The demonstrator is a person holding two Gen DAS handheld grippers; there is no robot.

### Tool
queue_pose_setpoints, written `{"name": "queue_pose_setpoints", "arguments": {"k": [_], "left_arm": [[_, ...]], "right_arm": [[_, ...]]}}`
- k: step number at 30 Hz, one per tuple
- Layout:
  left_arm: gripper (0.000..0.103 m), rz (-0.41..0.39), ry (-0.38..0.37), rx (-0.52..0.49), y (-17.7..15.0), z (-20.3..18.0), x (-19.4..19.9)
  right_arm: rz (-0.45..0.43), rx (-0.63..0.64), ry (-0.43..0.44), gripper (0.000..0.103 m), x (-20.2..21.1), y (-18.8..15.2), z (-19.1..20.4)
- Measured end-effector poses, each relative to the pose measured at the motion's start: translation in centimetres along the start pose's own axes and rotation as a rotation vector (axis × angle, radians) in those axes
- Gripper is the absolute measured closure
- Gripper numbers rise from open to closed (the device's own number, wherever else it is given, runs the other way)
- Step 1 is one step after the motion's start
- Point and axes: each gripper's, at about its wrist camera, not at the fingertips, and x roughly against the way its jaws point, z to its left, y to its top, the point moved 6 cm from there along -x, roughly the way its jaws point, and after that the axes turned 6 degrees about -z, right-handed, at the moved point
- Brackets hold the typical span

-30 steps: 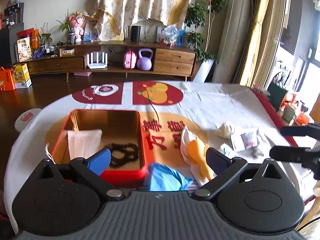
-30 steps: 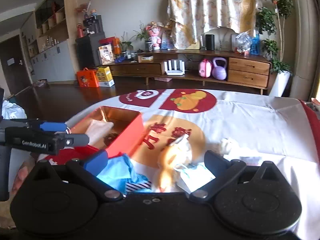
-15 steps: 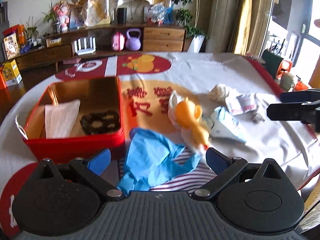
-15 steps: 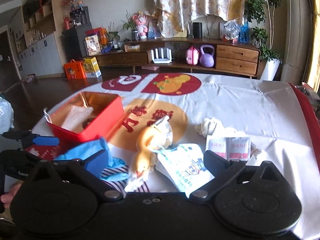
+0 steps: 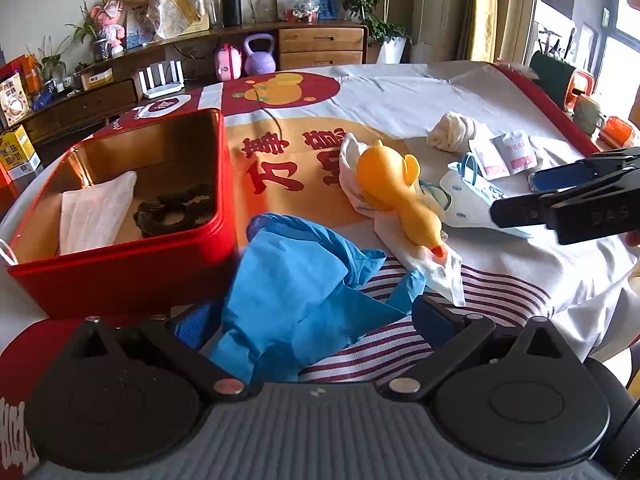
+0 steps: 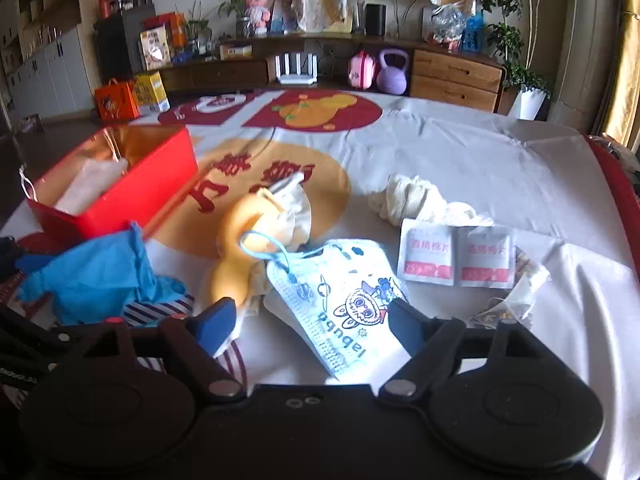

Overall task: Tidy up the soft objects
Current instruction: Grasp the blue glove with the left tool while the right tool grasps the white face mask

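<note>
A red tin box [image 5: 120,264] stands at the left and holds a white cloth [image 5: 96,208] and a black hair band [image 5: 176,210]. A crumpled blue glove [image 5: 304,292] lies just in front of my open left gripper [image 5: 308,320], between its fingers. An orange rubber duck [image 5: 394,196] lies on a white cloth beside it. My open right gripper [image 6: 308,324] hovers over a child's face mask [image 6: 340,300] with a cartoon print. It also shows in the left wrist view [image 5: 560,192] at the right.
A cream cloth ball [image 6: 412,200] and two white sachets [image 6: 456,256] lie at the right. A crumpled clear wrapper [image 6: 516,292] lies beyond them. A striped cloth [image 5: 420,328] lies under the glove. The table edge [image 5: 560,108] runs along the right.
Both grippers have moved down and forward toward the table. The glove now sits between the left fingers and the mask between the right fingers.
</note>
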Motion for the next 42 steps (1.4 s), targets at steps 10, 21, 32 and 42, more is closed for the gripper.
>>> {"name": "queue_pose_setpoints", "arguments": {"k": [10,21,32,42], "left_arm": [[0.002,-0.004,-0.008,0.011,0.1,0.1,-1.0],[0.065,0.022,-0.014,-0.001,0.1,-0.3,-1.2],[0.094,0.002,0.013,-0.033,0.7,-0.6,-0.4],[0.097,-0.057,-0.008,-0.015,2.5,-0.7,1.7]], "right_arm": [[0.028,-0.006,-0.020,0.047,-1.8,-0.2,-0.3],[0.027,-0.032,-0.022,0.089,-1.8,-0.2,-0.6],[-0.031,-0.090,-0.045,0.102,1.1,0.4,-1.7],[-0.098,-0.122,0.009,0.103,5.5,2.5,-1.4]]}}
